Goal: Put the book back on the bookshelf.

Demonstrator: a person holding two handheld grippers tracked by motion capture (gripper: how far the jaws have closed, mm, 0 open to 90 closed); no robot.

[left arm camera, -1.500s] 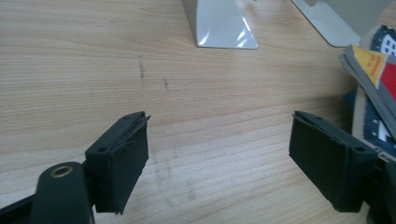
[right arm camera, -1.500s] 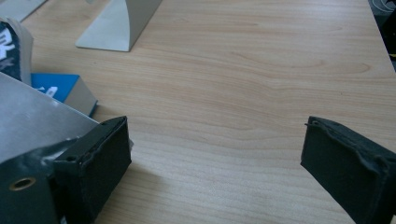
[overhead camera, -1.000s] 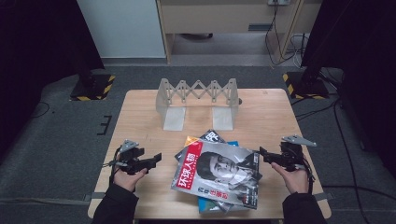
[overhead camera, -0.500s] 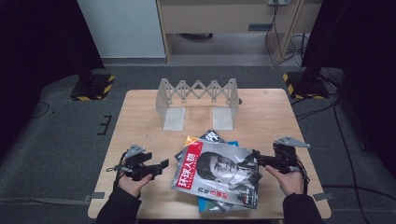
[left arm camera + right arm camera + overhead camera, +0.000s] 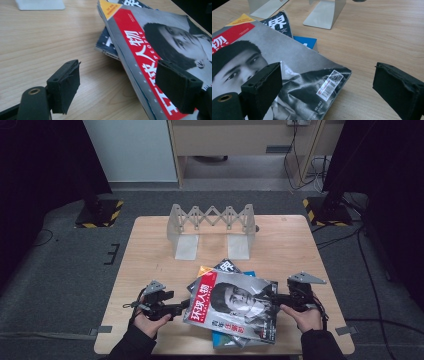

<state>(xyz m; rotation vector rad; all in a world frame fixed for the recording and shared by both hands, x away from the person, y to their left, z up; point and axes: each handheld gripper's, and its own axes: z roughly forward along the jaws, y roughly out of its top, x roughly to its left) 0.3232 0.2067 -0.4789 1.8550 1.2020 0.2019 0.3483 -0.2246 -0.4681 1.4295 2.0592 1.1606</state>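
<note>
A stack of magazines lies at the table's front middle. The top magazine [image 5: 234,306] has a red title strip and a black-and-white portrait. My left gripper [image 5: 181,308] is at its left edge, open. In the left gripper view [image 5: 120,87] the red spine edge [image 5: 140,65] lies between the jaws, which have just been closing a little; the pads do not press on it. My right gripper [image 5: 271,298] is at the magazine's right side, open. In the right gripper view [image 5: 329,86] the barcode corner [image 5: 329,82] of the cover sits between the wide jaws.
A grey folding rack [image 5: 212,222] with two flat feet stands at the back middle of the wooden table [image 5: 150,250]. A dark magazine [image 5: 278,23] and a blue one [image 5: 305,41] stick out from under the top one.
Both hands have moved inward across the table: the left gripper to the right up to the magazine's spine, the right gripper to the left up to its right side.
</note>
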